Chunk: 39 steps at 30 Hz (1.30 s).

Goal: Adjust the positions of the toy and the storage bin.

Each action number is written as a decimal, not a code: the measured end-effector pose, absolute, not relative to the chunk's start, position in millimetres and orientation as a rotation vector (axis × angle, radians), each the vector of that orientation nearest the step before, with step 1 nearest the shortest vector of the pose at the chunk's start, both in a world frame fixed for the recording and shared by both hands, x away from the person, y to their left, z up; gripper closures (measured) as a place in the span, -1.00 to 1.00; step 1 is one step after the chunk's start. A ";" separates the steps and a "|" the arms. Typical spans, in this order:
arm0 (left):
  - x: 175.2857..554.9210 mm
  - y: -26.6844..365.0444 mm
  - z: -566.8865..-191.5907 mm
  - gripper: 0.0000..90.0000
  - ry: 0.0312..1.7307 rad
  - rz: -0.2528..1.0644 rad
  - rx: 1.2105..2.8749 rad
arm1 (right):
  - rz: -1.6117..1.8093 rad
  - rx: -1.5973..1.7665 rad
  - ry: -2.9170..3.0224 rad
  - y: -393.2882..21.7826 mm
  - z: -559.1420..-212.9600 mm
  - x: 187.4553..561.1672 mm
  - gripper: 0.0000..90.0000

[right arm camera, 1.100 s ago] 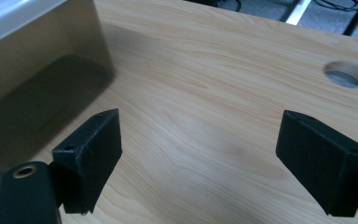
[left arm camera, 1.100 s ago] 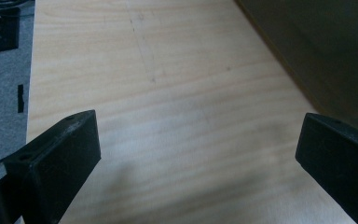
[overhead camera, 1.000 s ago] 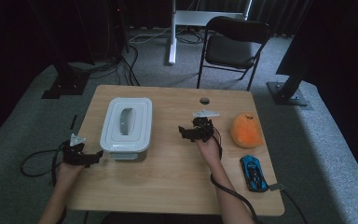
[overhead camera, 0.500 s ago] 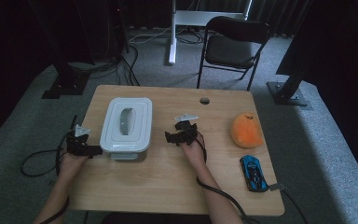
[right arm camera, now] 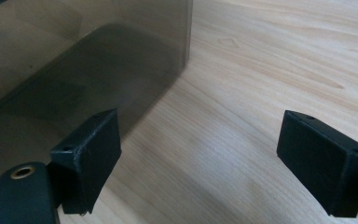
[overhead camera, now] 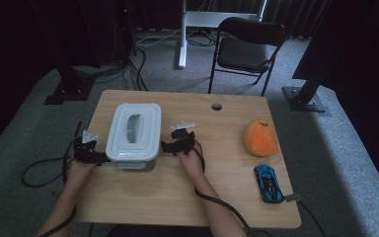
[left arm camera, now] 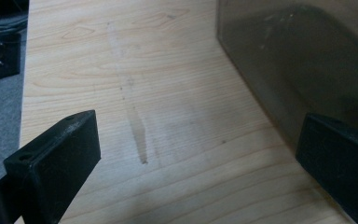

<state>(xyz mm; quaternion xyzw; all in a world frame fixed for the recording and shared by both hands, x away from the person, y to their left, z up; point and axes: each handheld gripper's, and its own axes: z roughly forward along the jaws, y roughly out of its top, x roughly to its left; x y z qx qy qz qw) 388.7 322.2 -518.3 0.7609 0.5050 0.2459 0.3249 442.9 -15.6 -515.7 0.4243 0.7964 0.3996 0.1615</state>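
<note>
A clear plastic box with a grey-white clip lid [overhead camera: 133, 130] stands on the left half of the wooden table [overhead camera: 227, 163]. My left gripper [overhead camera: 98, 157] sits low at the box's left side, open. In the left gripper view the smoky box wall [left arm camera: 298, 70] runs just behind the right jaw, and bare wood lies between the open left gripper [left arm camera: 196, 163] jaws. My right gripper [overhead camera: 167, 146] is at the box's right side, also open. In the right gripper view the box corner [right arm camera: 98, 65] stands just beyond the left jaw of the right gripper [right arm camera: 205, 158].
An orange plush fruit [overhead camera: 260, 137] lies at the right of the table, with a blue toy car [overhead camera: 268, 182] nearer the front right edge. A cable hole [overhead camera: 216, 106] is at the back edge. A folding chair [overhead camera: 249, 47] stands behind the table.
My right gripper has travelled left from near the orange plush to the box's right side. The left gripper has edged right, up against the box's left side.
</note>
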 end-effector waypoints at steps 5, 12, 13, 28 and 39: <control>389.6 318.6 -518.2 -0.99 1.318 0.634 2.008 | 1.189 1.217 2.277 -11.3 -514.5 441.7 -0.70; 389.0 311.5 -515.4 -0.99 1.308 0.647 2.001 | 1.183 1.203 2.288 -14.6 -513.7 441.8 -0.67; 389.1 309.6 -514.8 -0.99 1.304 0.646 1.999 | 1.179 1.203 2.288 -15.8 -513.7 442.1 -0.66; 392.2 285.6 -509.5 -0.99 1.255 0.655 2.034 | 1.214 1.192 2.278 -37.0 -510.3 440.2 -0.57; 395.3 269.8 -507.6 -0.99 1.227 0.632 2.046 | 1.211 1.207 2.303 -55.3 -510.7 434.3 -0.56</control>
